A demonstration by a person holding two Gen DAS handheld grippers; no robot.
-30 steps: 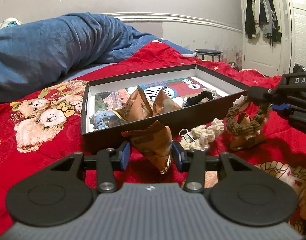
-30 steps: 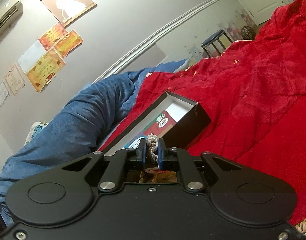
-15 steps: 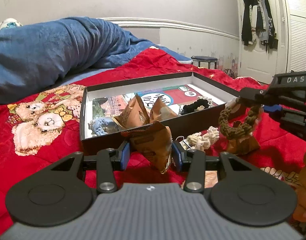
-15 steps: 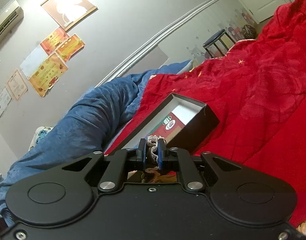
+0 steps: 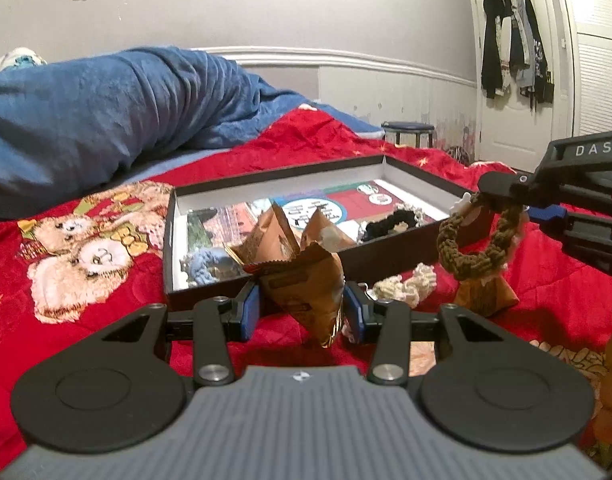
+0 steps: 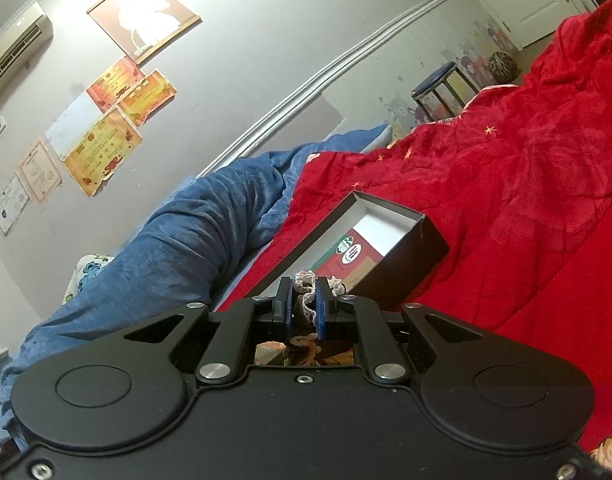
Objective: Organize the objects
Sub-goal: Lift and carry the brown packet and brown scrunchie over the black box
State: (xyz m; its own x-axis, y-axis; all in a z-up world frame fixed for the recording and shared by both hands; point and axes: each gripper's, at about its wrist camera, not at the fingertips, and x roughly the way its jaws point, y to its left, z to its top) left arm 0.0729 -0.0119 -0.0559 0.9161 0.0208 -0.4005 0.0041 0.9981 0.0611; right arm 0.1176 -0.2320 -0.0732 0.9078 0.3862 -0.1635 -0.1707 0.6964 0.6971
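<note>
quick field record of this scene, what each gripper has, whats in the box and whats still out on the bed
left gripper: jaws closed on a brown snack packet, in front of the box
right gripper: jaws shut on an olive crocheted ring, lifted beside the box's right end
box: black, shallow, open, on the red blanket
in box: two brown packets, blue crocheted item, black scrunchie
still out: cream crocheted piece, another brown packet

White letters "DAS" stand on the right claw (image 5: 506,194); the box (image 5: 406,254) liner's print seems unreadable.
</note>
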